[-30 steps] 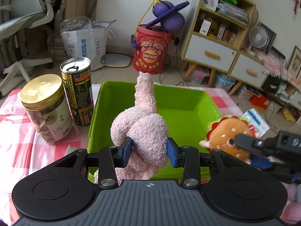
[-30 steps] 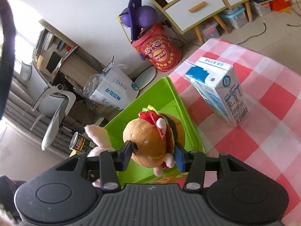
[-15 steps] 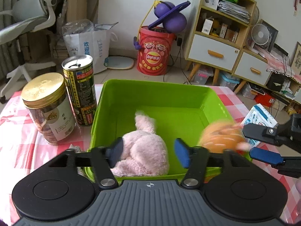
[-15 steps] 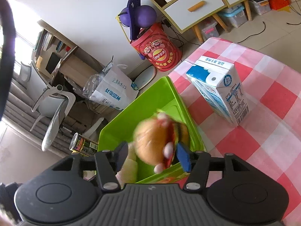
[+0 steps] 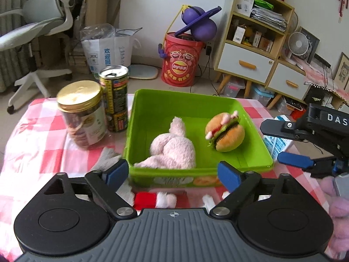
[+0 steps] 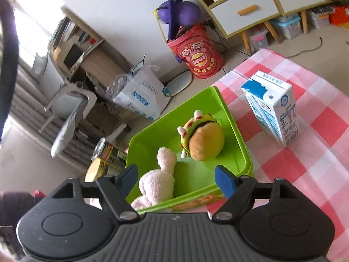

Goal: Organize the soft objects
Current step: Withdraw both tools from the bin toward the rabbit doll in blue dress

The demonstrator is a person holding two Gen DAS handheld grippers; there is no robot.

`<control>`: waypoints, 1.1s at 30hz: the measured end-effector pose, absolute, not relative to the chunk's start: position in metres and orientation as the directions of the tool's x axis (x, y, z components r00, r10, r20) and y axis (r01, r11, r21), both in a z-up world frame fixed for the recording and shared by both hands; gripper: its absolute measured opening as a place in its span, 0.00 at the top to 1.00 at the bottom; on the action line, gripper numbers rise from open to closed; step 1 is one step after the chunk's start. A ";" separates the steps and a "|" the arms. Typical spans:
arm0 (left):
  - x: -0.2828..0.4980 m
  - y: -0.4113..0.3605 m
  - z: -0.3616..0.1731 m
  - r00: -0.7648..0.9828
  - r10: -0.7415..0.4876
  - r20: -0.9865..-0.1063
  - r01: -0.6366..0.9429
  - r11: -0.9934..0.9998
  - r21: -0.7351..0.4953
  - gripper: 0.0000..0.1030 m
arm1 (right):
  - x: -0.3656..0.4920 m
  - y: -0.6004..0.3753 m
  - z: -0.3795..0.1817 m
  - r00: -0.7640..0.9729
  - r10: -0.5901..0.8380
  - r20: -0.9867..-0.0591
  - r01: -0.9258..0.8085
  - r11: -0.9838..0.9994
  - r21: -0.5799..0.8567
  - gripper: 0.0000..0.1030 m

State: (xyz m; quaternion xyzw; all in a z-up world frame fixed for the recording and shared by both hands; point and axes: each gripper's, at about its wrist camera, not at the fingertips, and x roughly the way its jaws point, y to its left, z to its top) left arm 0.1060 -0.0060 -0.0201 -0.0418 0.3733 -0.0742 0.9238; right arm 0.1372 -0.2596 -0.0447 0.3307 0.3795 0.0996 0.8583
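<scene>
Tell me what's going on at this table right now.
A person with a gripper in each hand is sorting soft toys into a green bin. The pink plush and the burger plush both lie inside it, apart from each other. The left gripper and right gripper hold nothing, their jaws opening. A jar, a can and a milk carton stand outside the bin.

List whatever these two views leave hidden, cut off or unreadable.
- Red and white soft items in front of the green plastic bin: left wrist view, covered by the left tool's body.
- Blue and white milk carton: left wrist view, mostly behind the right tool.
- Gold-lidded jar: right wrist view, behind the tool's finger.
</scene>
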 end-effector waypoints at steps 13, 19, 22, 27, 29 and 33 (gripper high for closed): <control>0.054 0.019 -0.015 0.699 -0.131 -0.703 0.065 0.991 -0.121 0.05 | 0.105 -0.247 -0.006 0.645 0.442 -0.623 -0.063 0.844 0.533 0.27; 0.035 0.010 -0.023 0.693 -0.149 -0.705 0.152 0.987 -0.059 0.05 | 0.082 -0.240 -0.002 0.619 0.424 -0.661 -0.188 0.897 0.400 0.26; 0.029 0.006 -0.030 0.677 -0.169 -0.716 0.191 0.980 -0.051 0.05 | 0.073 -0.240 -0.007 0.604 0.413 -0.682 -0.216 0.908 0.358 0.26; 0.018 -0.001 -0.040 0.652 -0.219 -0.726 0.275 0.961 -0.043 0.05 | 0.063 -0.250 -0.018 0.564 0.396 -0.725 -0.223 0.918 0.328 0.26; 0.012 -0.004 -0.045 0.636 -0.245 -0.732 0.324 0.945 -0.035 0.05 | 0.060 -0.253 -0.024 0.544 0.379 -0.749 -0.214 0.925 0.313 0.26; 0.004 -0.008 -0.054 0.598 -0.295 -0.745 0.408 0.912 -0.035 0.05 | 0.056 -0.262 -0.038 0.481 0.372 -0.794 -0.184 0.928 0.324 0.26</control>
